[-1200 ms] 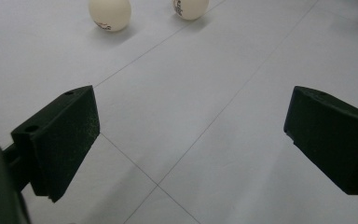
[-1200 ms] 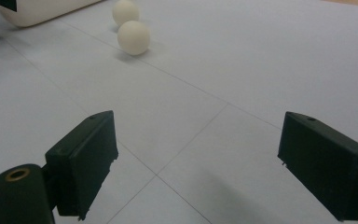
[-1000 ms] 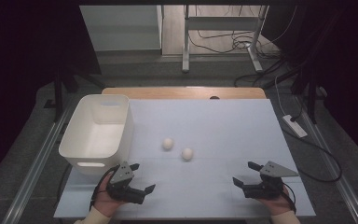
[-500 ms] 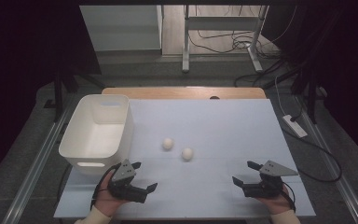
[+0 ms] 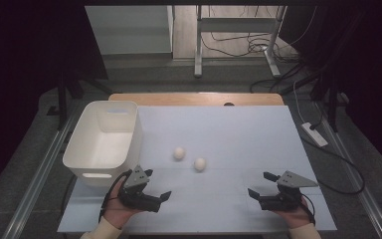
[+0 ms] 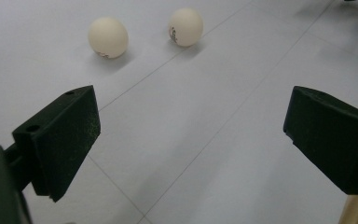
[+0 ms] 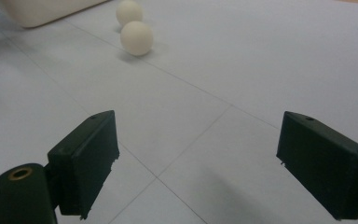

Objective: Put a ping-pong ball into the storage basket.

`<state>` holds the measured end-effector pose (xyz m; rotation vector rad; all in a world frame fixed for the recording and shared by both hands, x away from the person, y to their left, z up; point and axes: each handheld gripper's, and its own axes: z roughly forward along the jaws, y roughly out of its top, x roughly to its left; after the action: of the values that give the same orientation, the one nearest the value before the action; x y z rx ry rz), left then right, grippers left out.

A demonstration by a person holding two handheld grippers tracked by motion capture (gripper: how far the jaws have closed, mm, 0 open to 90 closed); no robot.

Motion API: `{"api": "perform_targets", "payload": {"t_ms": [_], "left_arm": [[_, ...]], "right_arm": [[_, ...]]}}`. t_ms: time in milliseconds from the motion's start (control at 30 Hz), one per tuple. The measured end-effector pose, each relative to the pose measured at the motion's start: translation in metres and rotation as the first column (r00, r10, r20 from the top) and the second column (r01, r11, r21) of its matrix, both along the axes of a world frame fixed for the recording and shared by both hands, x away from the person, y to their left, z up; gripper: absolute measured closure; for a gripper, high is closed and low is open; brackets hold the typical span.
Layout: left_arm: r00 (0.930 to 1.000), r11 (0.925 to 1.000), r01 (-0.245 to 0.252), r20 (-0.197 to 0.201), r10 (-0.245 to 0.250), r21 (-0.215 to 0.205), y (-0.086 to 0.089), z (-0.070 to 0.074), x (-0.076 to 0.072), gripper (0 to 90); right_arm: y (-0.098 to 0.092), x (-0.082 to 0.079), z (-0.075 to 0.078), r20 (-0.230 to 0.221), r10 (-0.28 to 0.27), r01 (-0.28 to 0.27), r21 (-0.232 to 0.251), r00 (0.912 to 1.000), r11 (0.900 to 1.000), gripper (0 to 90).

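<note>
Nearest to me, I have the left gripper (image 5: 158, 190) just in front of the white bin (image 5: 104, 142), below its near wall, with its jaws spread wide and nothing between them. In the left gripper view the two black pads stand far apart over bare tabletop, pointed toward the balls. My right gripper (image 5: 262, 185) sits well to the right of the bin, at about the same nearness to me, jaws likewise wide apart and empty; in the right gripper view the table (image 5: 238, 129) shows plainly between them.

Farther out, the two white balls rest on the table to the right of the bin, between my two grippers and beyond them. The nearer ball (image 5: 199, 164) lies farther from the bin; the farther ball (image 5: 179, 153) lies closer to it, near its right wall. They sit close together but apart. Neither gripper touches either ball.

Farthest, the bin itself stands upright on the table's left side, and I see nothing inside it.
</note>
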<state>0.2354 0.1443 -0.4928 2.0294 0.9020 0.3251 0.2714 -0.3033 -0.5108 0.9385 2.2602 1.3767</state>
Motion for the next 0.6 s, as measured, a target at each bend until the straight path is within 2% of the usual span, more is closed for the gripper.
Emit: {"api": "perform_targets", "payload": {"t_ms": [600], "left_arm": [[0.9999, 0.9997, 0.012, -0.002, -0.012, 0.024, -0.015, 0.018, 0.022, 4.6]], "right_arm": [[0.004, 0.005, -0.002, -0.014, 0.001, -0.001, 0.000, 0.9999, 1.000, 12.4]]}}
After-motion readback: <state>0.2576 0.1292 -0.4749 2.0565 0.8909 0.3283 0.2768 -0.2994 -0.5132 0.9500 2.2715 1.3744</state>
